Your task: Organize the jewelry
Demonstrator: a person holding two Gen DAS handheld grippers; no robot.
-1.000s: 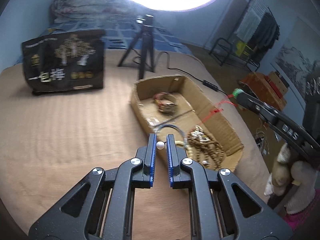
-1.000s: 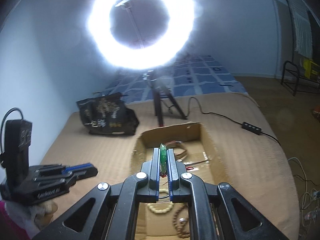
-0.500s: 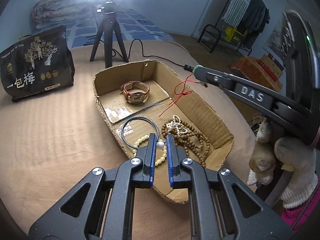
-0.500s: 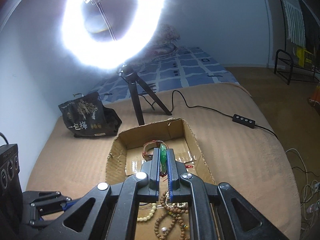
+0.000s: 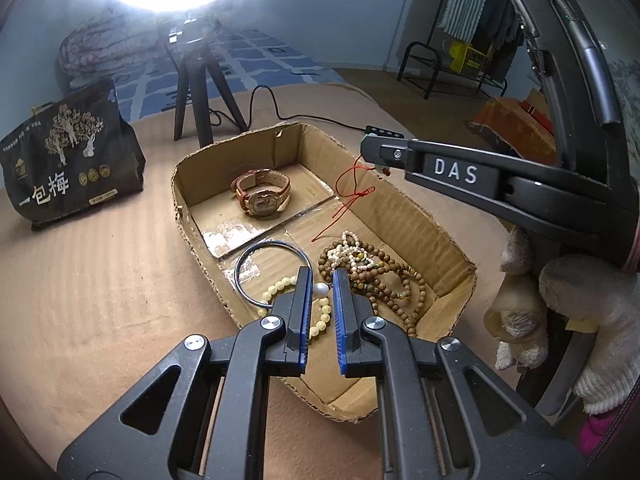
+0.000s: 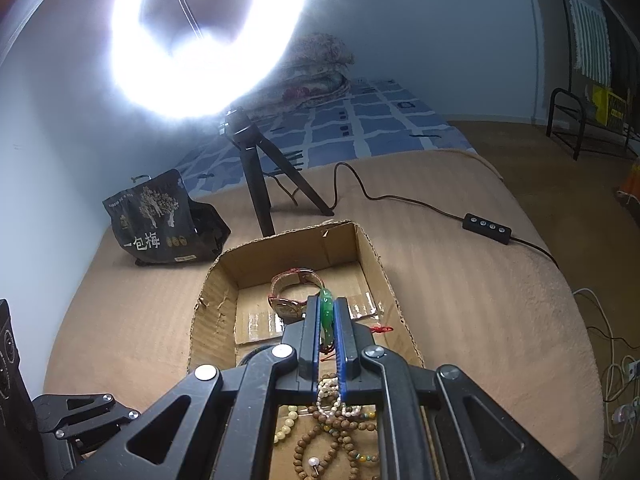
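An open cardboard box (image 5: 400,204) (image 6: 212,308) lies on a tan bedcover. In it are a leather-strap watch (image 5: 262,196) (image 6: 292,292), a metal bangle (image 5: 244,276), a pale bead bracelet (image 5: 280,284) and brown bead strings (image 5: 384,272) (image 6: 320,444). My left gripper (image 5: 320,288) is shut on a white pearl (image 5: 321,289) over the box's near end. My right gripper (image 6: 327,316) is shut on a green jade pendant (image 6: 327,312) above the box; its red cord (image 5: 352,196) hangs down into the box.
A black snack bag (image 5: 68,160) (image 6: 160,220) stands left of the box. A ring-light tripod (image 5: 196,92) (image 6: 260,176) stands behind the box, its cable and switch (image 6: 486,228) trailing right. A clothes rack (image 5: 448,60) is at the far right.
The left gripper has swung over the box's near end with the pearl and tilted down. The right gripper has moved forward over the box with the pendant.
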